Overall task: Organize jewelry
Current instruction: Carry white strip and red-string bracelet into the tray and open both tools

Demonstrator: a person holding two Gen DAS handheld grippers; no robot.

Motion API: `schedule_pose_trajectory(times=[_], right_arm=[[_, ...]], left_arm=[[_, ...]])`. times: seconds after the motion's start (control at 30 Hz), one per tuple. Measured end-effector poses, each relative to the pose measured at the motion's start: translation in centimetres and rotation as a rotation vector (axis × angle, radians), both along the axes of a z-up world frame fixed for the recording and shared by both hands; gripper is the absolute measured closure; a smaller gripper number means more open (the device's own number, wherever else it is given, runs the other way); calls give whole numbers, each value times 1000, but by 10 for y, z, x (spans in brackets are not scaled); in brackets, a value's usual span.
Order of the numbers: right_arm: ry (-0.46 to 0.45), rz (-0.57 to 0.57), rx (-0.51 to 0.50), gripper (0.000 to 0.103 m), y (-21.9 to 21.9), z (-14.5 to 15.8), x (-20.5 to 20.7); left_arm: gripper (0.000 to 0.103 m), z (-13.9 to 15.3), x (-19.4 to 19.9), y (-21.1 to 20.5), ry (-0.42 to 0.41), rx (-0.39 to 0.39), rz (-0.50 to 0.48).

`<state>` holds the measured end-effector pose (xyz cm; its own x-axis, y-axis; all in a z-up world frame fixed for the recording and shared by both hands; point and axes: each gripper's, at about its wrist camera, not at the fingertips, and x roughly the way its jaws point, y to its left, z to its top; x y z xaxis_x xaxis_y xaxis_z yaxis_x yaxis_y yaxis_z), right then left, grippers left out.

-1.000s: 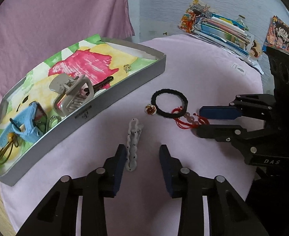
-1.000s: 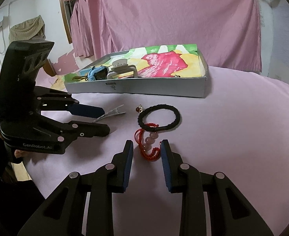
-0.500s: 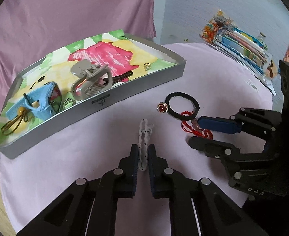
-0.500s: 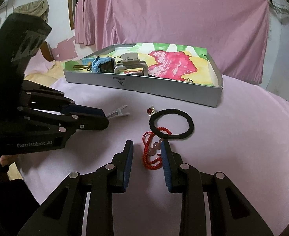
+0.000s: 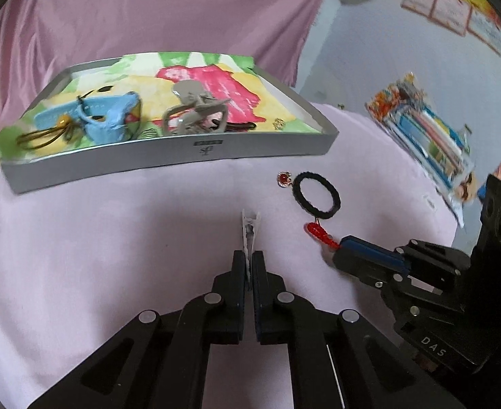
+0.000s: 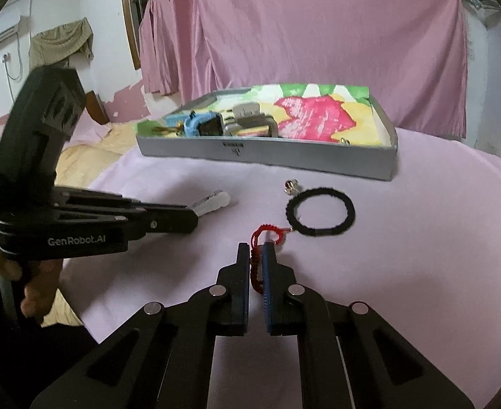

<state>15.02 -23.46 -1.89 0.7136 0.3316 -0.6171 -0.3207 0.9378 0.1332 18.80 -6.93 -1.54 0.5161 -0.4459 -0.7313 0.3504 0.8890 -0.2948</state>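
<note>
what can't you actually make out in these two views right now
- Red cord bracelet: its beads are hidden between the right gripper fingers in the right wrist view.
- White hair clip: its near end is covered by the left gripper in the left wrist view.
- Small gold piece in the tray: too small to identify.
- Logo on the tray wall: blurred, unreadable in both views.

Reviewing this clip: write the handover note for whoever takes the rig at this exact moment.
Left gripper: shut on the white clip.
Right gripper: shut on the red bracelet.
On the cloth, not in the tray: black hair tie and red brooch.
Done: blue claw clip, grey claw clip, yellow tie and a small ring lie in the tray.
Left: tray the two held items, then hair tie and brooch.
</note>
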Motion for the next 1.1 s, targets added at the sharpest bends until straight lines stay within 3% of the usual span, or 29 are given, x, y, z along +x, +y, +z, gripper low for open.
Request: schedule_pose_trajectory(times=[0.37, 0.73, 1.1], right_arm=[[-88, 3, 40, 97, -1, 22, 0], [-160, -20, 57, 97, -5, 44, 48], [-57, -76, 94, 97, -5, 32, 118]], left_arm=[[99, 32, -6, 14, -119, -20, 92], [99, 61, 35, 23, -234, -17, 203], [99, 57, 99, 35, -178, 7, 238]])
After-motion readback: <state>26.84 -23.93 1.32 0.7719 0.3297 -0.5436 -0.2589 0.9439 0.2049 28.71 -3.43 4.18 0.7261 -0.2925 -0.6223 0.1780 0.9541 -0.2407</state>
